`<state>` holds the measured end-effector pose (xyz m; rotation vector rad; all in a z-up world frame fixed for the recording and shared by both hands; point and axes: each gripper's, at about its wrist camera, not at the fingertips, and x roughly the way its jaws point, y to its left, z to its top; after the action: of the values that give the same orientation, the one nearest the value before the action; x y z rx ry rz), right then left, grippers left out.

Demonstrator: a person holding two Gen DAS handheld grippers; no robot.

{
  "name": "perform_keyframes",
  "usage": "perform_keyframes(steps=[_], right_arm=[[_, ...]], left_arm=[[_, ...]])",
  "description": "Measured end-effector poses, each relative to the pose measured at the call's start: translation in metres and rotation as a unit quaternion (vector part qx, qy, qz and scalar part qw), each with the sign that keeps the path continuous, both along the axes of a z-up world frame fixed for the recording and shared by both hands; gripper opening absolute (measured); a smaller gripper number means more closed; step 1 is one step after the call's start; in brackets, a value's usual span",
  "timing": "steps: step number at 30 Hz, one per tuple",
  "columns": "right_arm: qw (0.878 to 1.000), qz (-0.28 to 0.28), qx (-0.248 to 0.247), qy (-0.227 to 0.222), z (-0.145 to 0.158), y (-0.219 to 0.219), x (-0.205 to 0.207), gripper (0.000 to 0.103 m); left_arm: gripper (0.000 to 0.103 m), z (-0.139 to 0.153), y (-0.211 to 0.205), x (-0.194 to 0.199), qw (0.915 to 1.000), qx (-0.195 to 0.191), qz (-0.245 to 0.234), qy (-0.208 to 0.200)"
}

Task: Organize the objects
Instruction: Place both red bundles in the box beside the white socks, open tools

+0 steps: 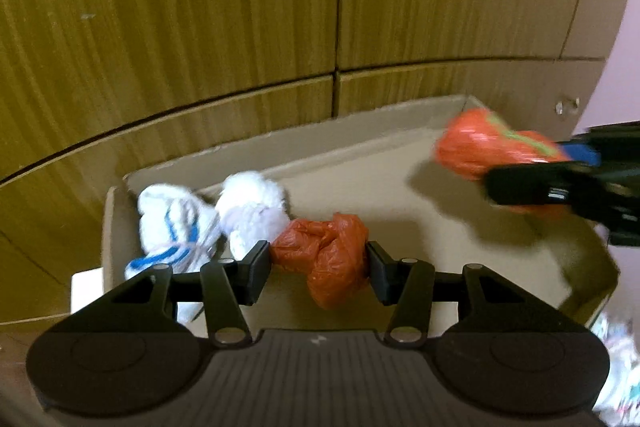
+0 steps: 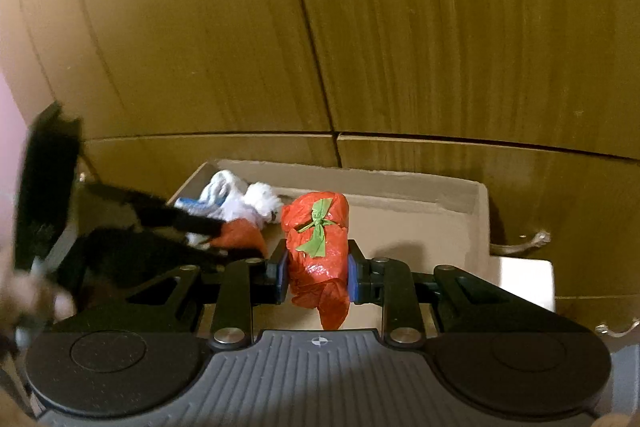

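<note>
Step in hand: delivery into the cardboard box [image 1: 360,163]. Left gripper [image 1: 319,269] clenched on a red bag [image 1: 324,259] low over the box floor, beside two white bundles [image 1: 208,215]. Right gripper [image 2: 318,277] grasped a red parcel [image 2: 316,247] above the box. Next move, by judgement: lower and release each. Only the right view showed the parcel's green tie [image 2: 318,231].
</note>
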<state>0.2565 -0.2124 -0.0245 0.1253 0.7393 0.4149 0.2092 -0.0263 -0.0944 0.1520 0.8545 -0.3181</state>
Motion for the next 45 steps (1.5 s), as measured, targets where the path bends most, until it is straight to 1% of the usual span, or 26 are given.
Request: perform_keyframes(steps=[3,6,10,12,13,14,16,18,20,25,27,29,30,32,34,39,41,45], right_arm=[[1.000,-0.001,0.010,0.024,-0.009,0.004,0.025,0.033],[0.999,-0.005,0.015,0.048,-0.020,0.009,0.047,0.033],[0.997,-0.003,0.010,0.072,-0.034,0.018,0.067,0.033],[0.997,-0.002,-0.001,0.077,-0.039,0.024,0.073,0.033],[0.997,-0.001,-0.005,0.079,-0.041,0.028,0.074,0.033],[0.997,-0.001,-0.009,0.080,-0.042,0.030,0.077,0.034],[0.996,0.000,-0.012,0.084,-0.045,0.035,0.079,0.034],[0.996,0.000,-0.020,0.089,-0.049,0.039,0.081,0.036],[0.995,0.003,-0.026,0.092,-0.050,0.042,0.084,0.037],[0.995,0.004,-0.034,0.093,-0.052,0.050,0.082,0.038],[0.995,0.003,-0.036,0.093,-0.052,0.052,0.081,0.041],[0.995,0.002,-0.034,0.090,-0.050,0.052,0.082,0.053],[0.995,0.002,-0.034,0.090,-0.049,0.052,0.081,0.055],[0.996,0.002,-0.031,0.088,-0.046,0.054,0.082,0.066],[0.996,0.001,-0.030,0.082,-0.042,0.053,0.085,0.068],[0.997,-0.001,-0.027,0.066,-0.020,0.045,0.075,0.072],[0.998,-0.003,-0.023,0.058,-0.010,0.041,0.068,0.077],[0.999,-0.012,-0.018,0.044,0.017,0.034,0.042,0.078]], left_arm=[[0.047,0.000,-0.009,0.006,0.9998,0.006,-0.001,-0.018],[0.048,-0.003,-0.021,0.013,0.9978,0.045,-0.008,-0.047],[0.050,-0.007,-0.030,0.014,0.9936,0.086,-0.033,-0.065],[0.051,-0.009,-0.037,0.013,0.9903,0.108,-0.045,-0.075],[0.053,-0.013,-0.039,0.017,0.9890,0.117,-0.049,-0.076],[0.057,-0.015,-0.041,0.018,0.9883,0.123,-0.052,-0.075],[0.083,-0.017,-0.043,0.019,0.9878,0.122,-0.065,-0.072],[0.090,-0.021,-0.047,0.018,0.9841,0.141,-0.071,-0.081],[0.092,-0.024,-0.049,0.019,0.9805,0.162,-0.069,-0.087],[0.095,-0.022,-0.044,0.023,0.9831,0.153,-0.059,-0.082],[0.096,-0.021,-0.042,0.022,0.9838,0.149,-0.059,-0.081],[0.096,-0.019,-0.041,0.022,0.9837,0.150,-0.058,-0.080],[0.096,-0.018,-0.040,0.022,0.9840,0.148,-0.057,-0.080],[0.096,-0.015,-0.037,0.023,0.9854,0.142,-0.051,-0.079],[0.096,-0.011,-0.034,0.023,0.9869,0.134,-0.046,-0.077],[0.097,0.007,-0.026,0.015,0.9875,0.127,-0.040,-0.085],[0.097,0.017,-0.019,0.009,0.9885,0.119,-0.034,-0.087],[0.097,0.039,0.001,-0.011,0.9905,0.104,-0.010,-0.090]])
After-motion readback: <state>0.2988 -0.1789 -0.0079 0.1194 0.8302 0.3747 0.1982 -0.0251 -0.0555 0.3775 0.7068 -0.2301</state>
